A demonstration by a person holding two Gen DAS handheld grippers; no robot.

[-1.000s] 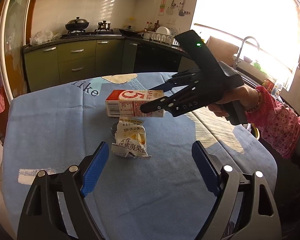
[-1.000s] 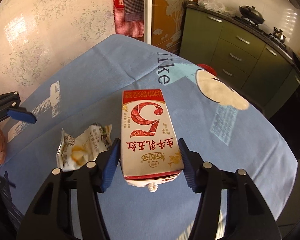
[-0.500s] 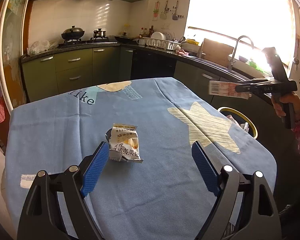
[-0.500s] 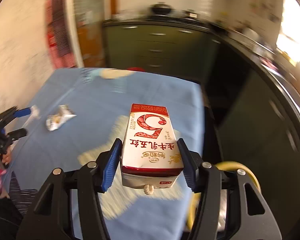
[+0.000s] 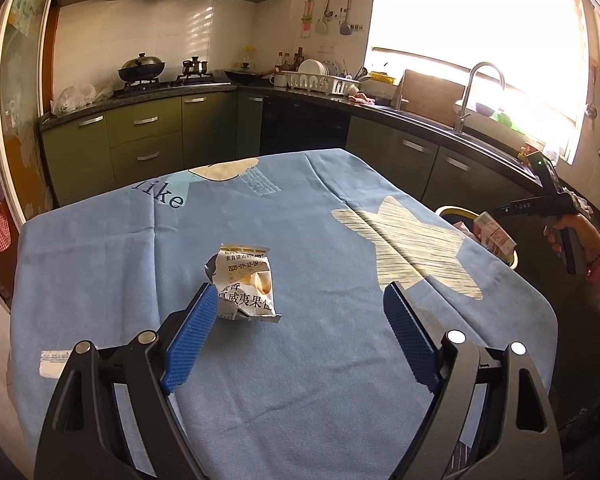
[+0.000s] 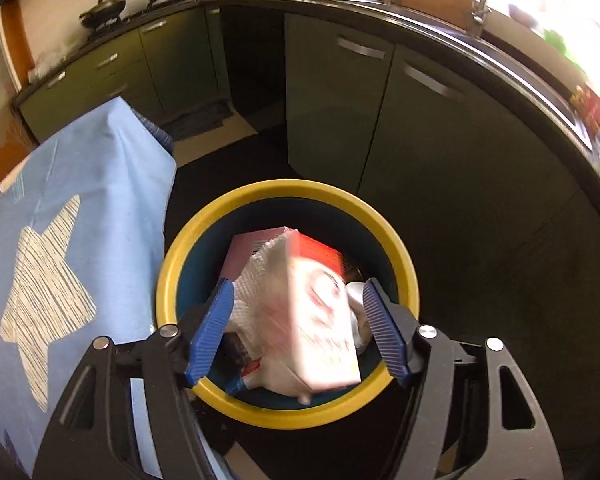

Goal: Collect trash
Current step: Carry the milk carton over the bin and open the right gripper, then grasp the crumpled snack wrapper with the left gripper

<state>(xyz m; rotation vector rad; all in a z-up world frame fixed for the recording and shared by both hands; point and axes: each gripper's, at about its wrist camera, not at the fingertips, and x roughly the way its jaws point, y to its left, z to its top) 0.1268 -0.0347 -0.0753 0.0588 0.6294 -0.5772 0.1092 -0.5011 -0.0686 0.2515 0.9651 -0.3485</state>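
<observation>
A red and white milk carton (image 6: 320, 312) hangs blurred and tilted between the blue pads of my right gripper (image 6: 298, 283), just above the yellow-rimmed trash bin (image 6: 288, 190). The jaws are opening, and a gap shows on each side of the carton. In the left wrist view, the carton (image 5: 494, 236) sits at the bin (image 5: 458, 212) beyond the table's right edge. A crumpled snack wrapper (image 5: 246, 282) lies on the blue tablecloth (image 5: 300, 360). My left gripper (image 5: 300, 300) stands open above the cloth, its left pad beside the wrapper and nothing between its fingers.
The bin holds white paper towel (image 6: 260, 272) and a pink box (image 6: 252, 248), and stands on the dark floor by the table's corner (image 6: 156, 136). Green cabinets (image 6: 332, 92) and a dark counter run behind it. A hand (image 5: 572, 232) holds the right gripper.
My right gripper carried the carton off the table to the right, tipped down over the bin, and its jaws have widened off the carton. The left gripper stayed put; the wrapper has not moved.
</observation>
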